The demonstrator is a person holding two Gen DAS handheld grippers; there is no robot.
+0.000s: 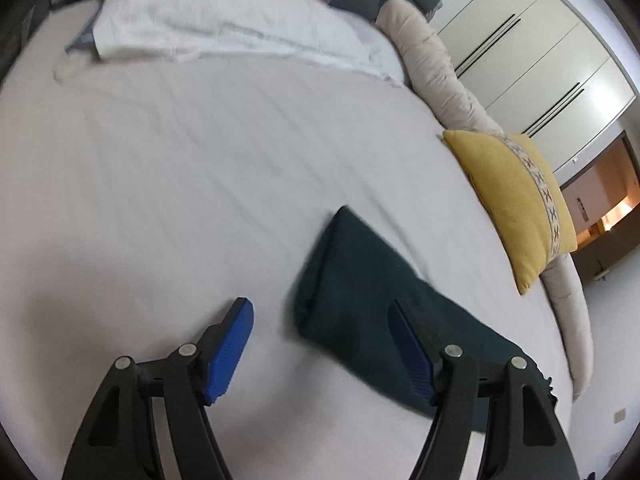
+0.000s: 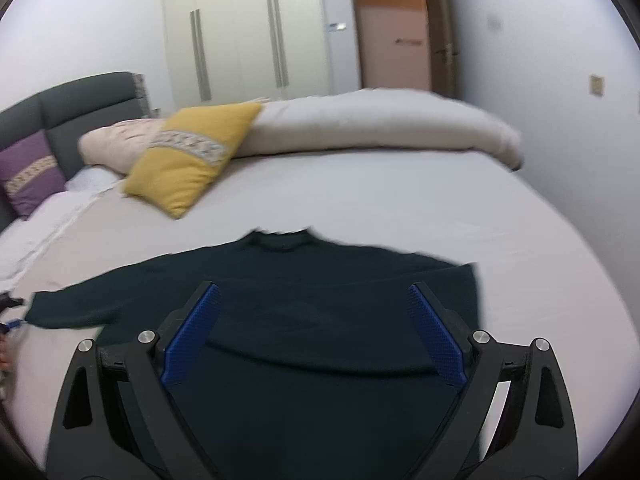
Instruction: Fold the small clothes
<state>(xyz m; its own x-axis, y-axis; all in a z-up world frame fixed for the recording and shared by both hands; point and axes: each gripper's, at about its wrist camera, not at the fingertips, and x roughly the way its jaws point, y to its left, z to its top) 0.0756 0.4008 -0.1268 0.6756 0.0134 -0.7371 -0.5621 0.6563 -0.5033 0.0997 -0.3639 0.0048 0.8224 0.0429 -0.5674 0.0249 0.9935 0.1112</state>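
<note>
A dark green sweater [image 2: 320, 300] is lying spread flat on the bed [image 2: 520, 260], one sleeve [image 1: 360, 292] stretching out left, folding seemingly barely begun, while the left gripper [image 1: 320, 348] and right gripper [image 2: 316, 332] are hovering with fingers wide, holding nothing.

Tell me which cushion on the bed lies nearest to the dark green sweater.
The yellow cushion with a patterned band; the purple cushion leans against the grey headboard, farther from the dark green sweater.

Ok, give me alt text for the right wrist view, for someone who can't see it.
A dark green sweater lies spread on a white bed, with the open right gripper above it. A yellow cushion sits behind.
</note>
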